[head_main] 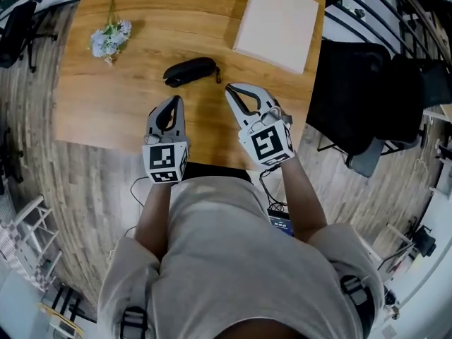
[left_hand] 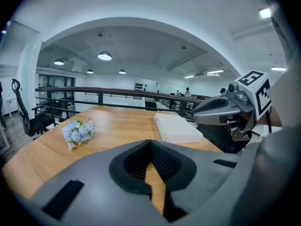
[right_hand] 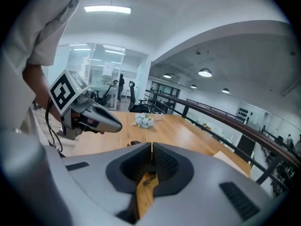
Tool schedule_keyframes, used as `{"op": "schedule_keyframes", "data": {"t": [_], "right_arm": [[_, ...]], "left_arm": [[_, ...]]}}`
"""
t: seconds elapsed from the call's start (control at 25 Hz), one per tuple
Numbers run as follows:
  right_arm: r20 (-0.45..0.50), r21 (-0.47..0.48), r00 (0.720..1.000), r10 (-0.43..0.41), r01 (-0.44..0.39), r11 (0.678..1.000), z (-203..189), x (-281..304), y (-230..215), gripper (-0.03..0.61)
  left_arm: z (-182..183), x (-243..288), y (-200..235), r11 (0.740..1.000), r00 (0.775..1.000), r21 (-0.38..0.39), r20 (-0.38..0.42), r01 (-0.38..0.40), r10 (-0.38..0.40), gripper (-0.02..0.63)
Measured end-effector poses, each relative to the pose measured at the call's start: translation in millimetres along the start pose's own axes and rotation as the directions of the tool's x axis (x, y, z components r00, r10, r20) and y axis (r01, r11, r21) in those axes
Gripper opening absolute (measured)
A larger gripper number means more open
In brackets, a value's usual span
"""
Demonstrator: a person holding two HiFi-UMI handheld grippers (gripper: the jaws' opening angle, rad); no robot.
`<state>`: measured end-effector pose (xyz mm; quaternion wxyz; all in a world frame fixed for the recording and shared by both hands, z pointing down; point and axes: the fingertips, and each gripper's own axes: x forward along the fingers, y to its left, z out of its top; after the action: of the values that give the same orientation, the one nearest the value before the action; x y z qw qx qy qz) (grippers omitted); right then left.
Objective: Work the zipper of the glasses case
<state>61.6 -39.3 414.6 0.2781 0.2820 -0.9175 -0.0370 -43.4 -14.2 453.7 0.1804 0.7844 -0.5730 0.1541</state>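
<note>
Wooden table (head_main: 106, 111) bearing a black glasses case (head_main: 189, 70). My left gripper (head_main: 176, 99) and right gripper (head_main: 229, 88) hover near the case, on my side, tips toward it, jaws closed, empty.

One table (head_main: 106, 97) holds one glasses case (head_main: 189, 70), one bunch of flowers (head_main: 111, 37) and one white box (head_main: 277, 23). There are two grippers, the left gripper (head_main: 175, 102) and the right gripper (head_main: 232, 90), held by one person (head_main: 212, 260).
</note>
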Motion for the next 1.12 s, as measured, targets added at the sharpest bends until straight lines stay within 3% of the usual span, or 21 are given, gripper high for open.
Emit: {"op": "schedule_keyframes", "data": {"t": [0.28,0.56,0.64,0.72,0.96,1.12], "right_arm": [[-0.074,-0.088,0.991,0.109,-0.115,0.989,-13.8,33.2,10.7,0.028],[-0.203,-0.258,0.963,0.179,-0.229,0.939,-33.4,74.6,26.3,0.032],[-0.257,-0.32,0.949,0.184,-0.263,0.91,-41.3,86.8,31.8,0.08],[-0.309,-0.378,0.931,0.193,-0.306,0.874,-49.1,97.2,36.9,0.187],[-0.403,-0.512,0.897,0.182,-0.386,0.767,-63.9,123.8,43.7,0.245],[-0.458,-0.544,0.871,0.177,-0.432,0.719,-76.2,142.5,44.1,0.275]], "left_arm": [[-20.6,3.2,16.5,0.994,0.996,-0.062,-0.011,-0.093,0.092,0.021],[-58.9,1.2,33.2,0.978,0.987,-0.135,-0.055,-0.16,0.154,0.021],[-71.5,-0.7,41.7,0.973,0.983,-0.146,-0.079,-0.178,0.168,0.021],[-83.3,-3.2,49.5,0.965,0.979,-0.172,-0.095,-0.196,0.182,0.023],[-100.4,-7.4,67.5,0.955,0.973,-0.205,-0.124,-0.215,0.193,0.021],[-104.1,-3.3,73.6,0.961,0.976,-0.192,-0.132,-0.199,0.175,0.023]]}}
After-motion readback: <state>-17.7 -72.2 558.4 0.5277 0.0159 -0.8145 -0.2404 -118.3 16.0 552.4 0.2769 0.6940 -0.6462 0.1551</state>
